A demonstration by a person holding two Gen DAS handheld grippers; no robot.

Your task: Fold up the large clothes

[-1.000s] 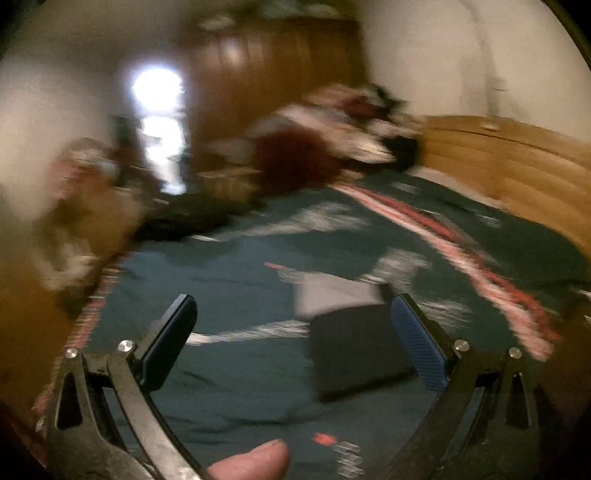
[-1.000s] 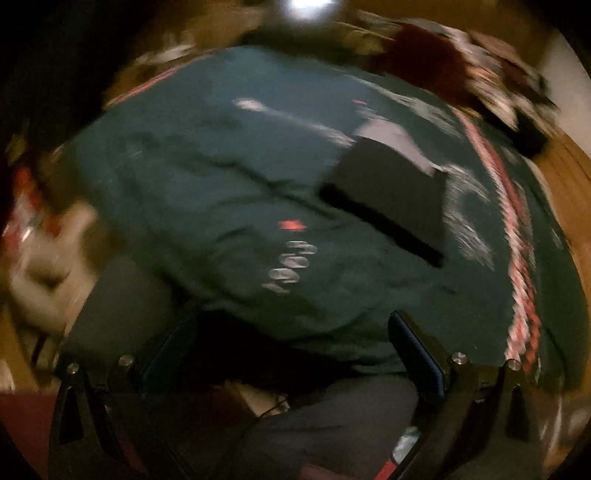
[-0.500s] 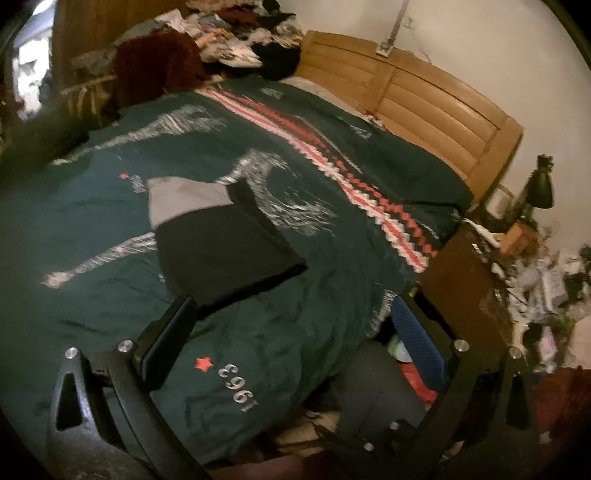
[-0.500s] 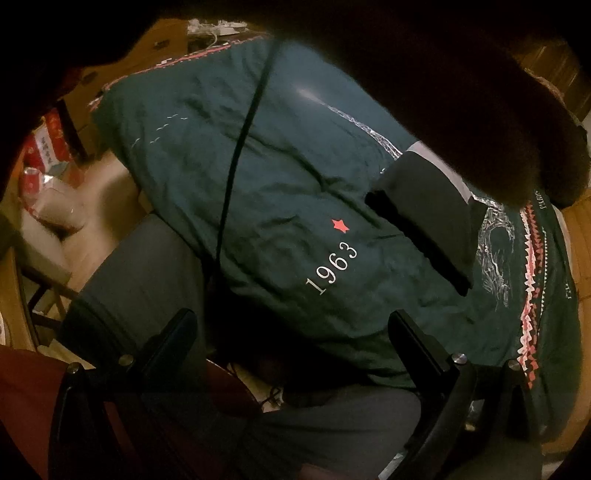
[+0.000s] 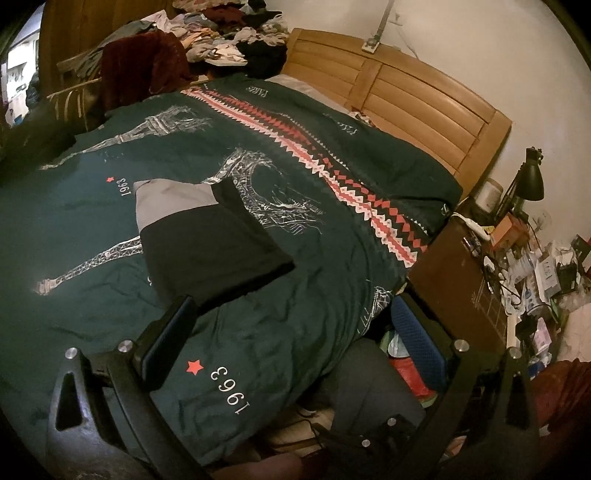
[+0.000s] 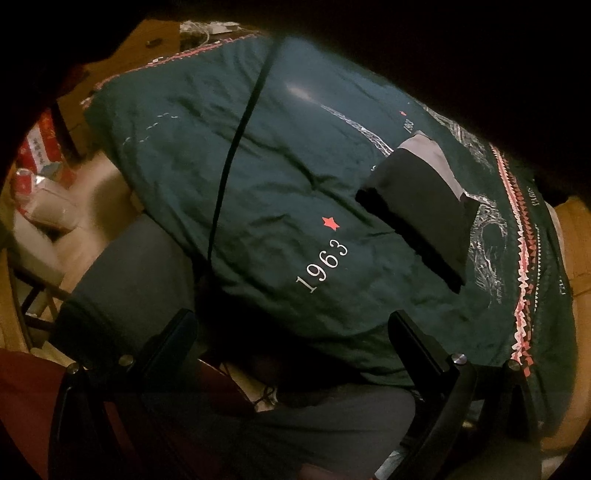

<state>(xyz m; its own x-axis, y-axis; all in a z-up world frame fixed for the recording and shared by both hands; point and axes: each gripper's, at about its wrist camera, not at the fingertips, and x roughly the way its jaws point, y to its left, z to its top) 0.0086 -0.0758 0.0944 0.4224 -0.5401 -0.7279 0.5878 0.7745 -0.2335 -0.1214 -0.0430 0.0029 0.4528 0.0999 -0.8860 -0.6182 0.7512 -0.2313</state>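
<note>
A folded black and grey garment (image 5: 207,240) lies flat on the dark green bedspread (image 5: 314,266) in the middle of the bed. It also shows in the right wrist view (image 6: 421,206). My left gripper (image 5: 291,332) is open and empty, held above the near edge of the bed, short of the garment. My right gripper (image 6: 291,339) is open and empty, off the bed's near edge, well short of the garment.
A wooden headboard (image 5: 406,96) stands at the back right. A heap of clothes (image 5: 221,33) lies at the far corner. A brown bedside cabinet (image 5: 458,273) with a black lamp (image 5: 528,181) and clutter is at the right. A black cable (image 6: 236,155) hangs across the right view.
Both grippers have swung back and settled; the left view turned right from the doorway side to the headboard side. The folded garment has not moved.
</note>
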